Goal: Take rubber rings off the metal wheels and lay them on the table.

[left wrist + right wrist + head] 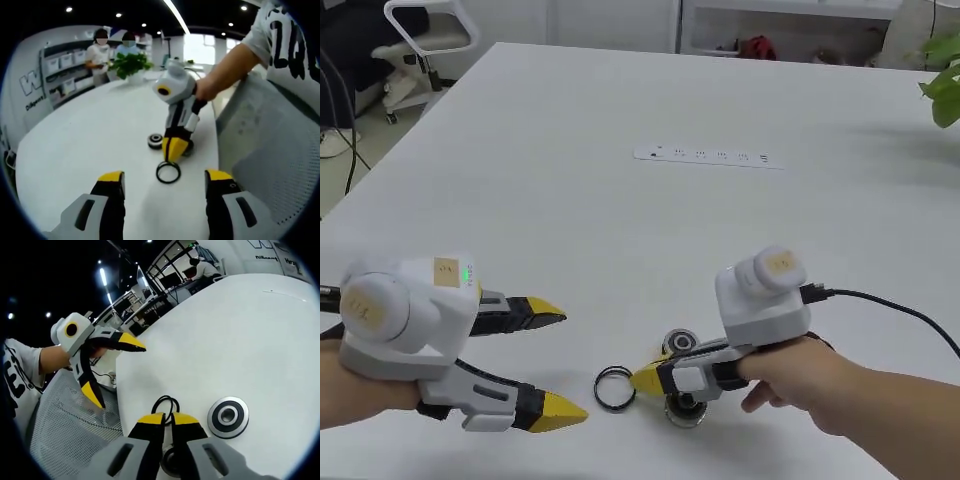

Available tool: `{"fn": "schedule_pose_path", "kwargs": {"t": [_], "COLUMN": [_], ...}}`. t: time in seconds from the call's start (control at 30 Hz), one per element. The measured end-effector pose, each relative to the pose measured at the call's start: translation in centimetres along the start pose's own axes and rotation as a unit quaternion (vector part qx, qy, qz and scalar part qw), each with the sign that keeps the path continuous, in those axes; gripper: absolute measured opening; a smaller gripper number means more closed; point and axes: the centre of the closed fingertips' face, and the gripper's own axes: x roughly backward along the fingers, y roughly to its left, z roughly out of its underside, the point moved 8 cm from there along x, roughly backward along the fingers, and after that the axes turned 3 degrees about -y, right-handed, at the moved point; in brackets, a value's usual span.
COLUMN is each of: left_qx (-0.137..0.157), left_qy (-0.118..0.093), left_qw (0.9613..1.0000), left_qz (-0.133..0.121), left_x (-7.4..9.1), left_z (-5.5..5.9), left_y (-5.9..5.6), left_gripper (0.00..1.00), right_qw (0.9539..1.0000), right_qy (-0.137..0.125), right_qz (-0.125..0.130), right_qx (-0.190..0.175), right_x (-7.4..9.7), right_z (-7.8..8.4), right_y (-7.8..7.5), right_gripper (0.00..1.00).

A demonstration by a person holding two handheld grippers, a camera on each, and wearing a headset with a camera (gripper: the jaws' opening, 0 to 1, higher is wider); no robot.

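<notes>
Head view: a loose black rubber ring lies flat on the white desk. The left tongs hang released just left of it, and the right tongs are clenched at its right edge.

Left gripper view: a silver metal wheel, its rubber on, sits just beyond the ring.

Right gripper view: whether the clenched tongs nip the ring, I cannot tell.

The rubber looks light, soft and stretchy, the wheel heavy and stiff. Best pinch the rubber at its outer rim.
</notes>
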Motion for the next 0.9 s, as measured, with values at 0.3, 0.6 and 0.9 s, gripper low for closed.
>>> {"fn": "schedule_pose_path", "kwargs": {"t": [0.3,0.6,0.9], "left_qx": [0.0,0.0,-0.002], "left_qy": [0.0,0.002,0.005], "left_qw": [1.0,1.0,1.0], "left_qz": [0.0,0.002,0.003], "left_x": [0.02,0.04,0.01], "left_z": [0.03,0.1,0.04], "left_y": [0.05,-0.06,-0.34], "left_gripper": [0.66,0.65,0.65], "right_qw": [0.9999,0.9998,0.9997], "right_qy": [0.005,0.012,0.01], "right_qz": [0.002,0.002,0.007], "right_qx": [0.013,0.015,0.022], "right_x": [-0.08,-0.12,0.04], "right_z": [-0.03,0.16,0.09], "right_y": [0.19,0.32,0.3], "right_gripper": [0.07,0.12,0.14]}}
